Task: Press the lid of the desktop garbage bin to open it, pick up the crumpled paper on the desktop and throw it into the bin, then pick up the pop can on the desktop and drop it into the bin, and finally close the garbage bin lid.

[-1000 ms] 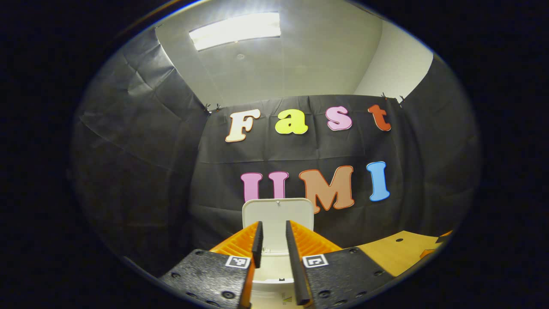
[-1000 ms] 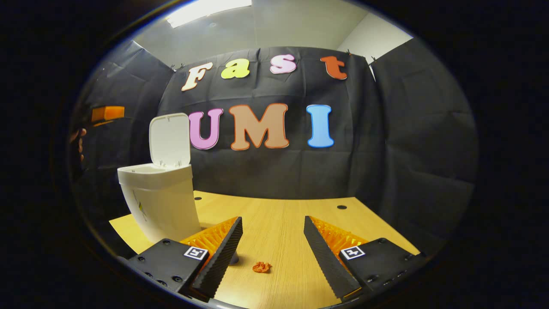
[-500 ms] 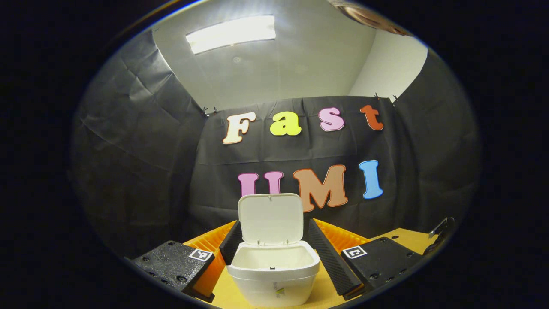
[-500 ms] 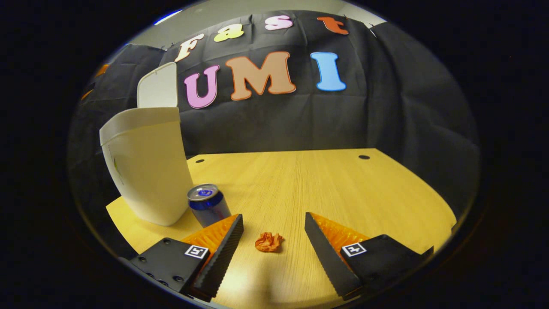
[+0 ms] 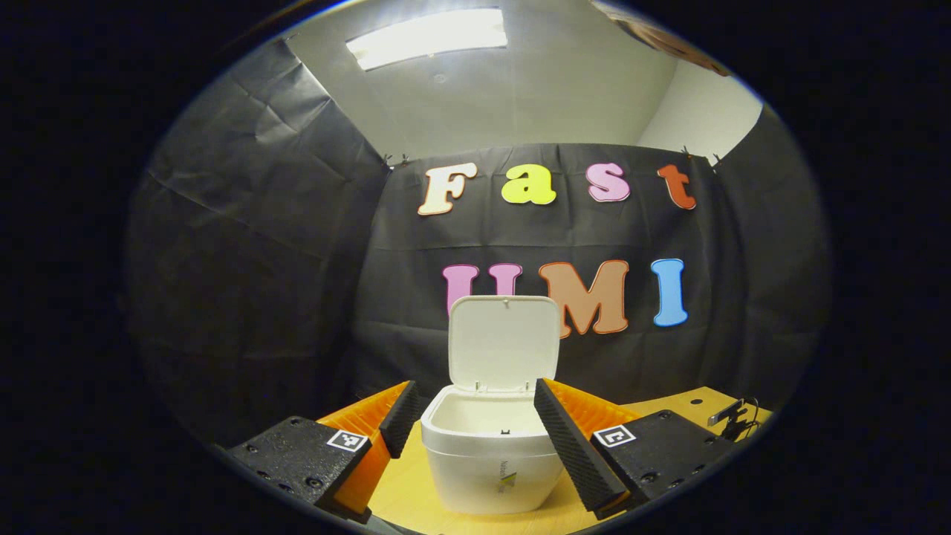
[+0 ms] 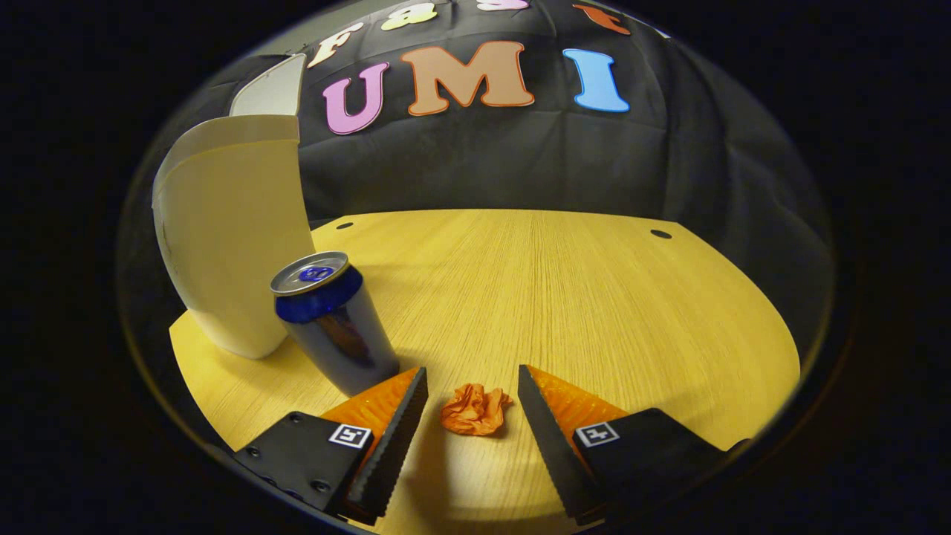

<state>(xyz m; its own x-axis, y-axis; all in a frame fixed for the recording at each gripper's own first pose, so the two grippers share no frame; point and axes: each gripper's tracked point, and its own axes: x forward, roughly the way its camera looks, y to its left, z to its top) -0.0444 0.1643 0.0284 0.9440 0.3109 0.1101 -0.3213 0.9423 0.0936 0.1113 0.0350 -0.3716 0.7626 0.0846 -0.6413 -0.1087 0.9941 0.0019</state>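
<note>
1. The desktop garbage bin (image 5: pixel 492 453) is seen with its lid (image 5: pixel 504 342) raised; the left gripper (image 5: pixel 475 416) has been drawn back, jaws open.
2. The pop can (image 6: pixel 334 323) stands just right of the bin.
3. The right gripper (image 6: pixel 472 405) has been lowered, jaws open around the crumpled paper (image 6: pixel 474 409) on the tabletop (image 6: pixel 594 297); grasping is judged next.

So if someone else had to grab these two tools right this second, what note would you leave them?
Left tool: open, empty, facing the bin.
Right tool: open, low over the table, the crumpled paper lying between its fingers, not gripped yet.
Pop can: upright on the table beside the bin.
Done: lid is up.
Left: grip the paper and drop it in the bin, then the can, then close the lid.
</note>
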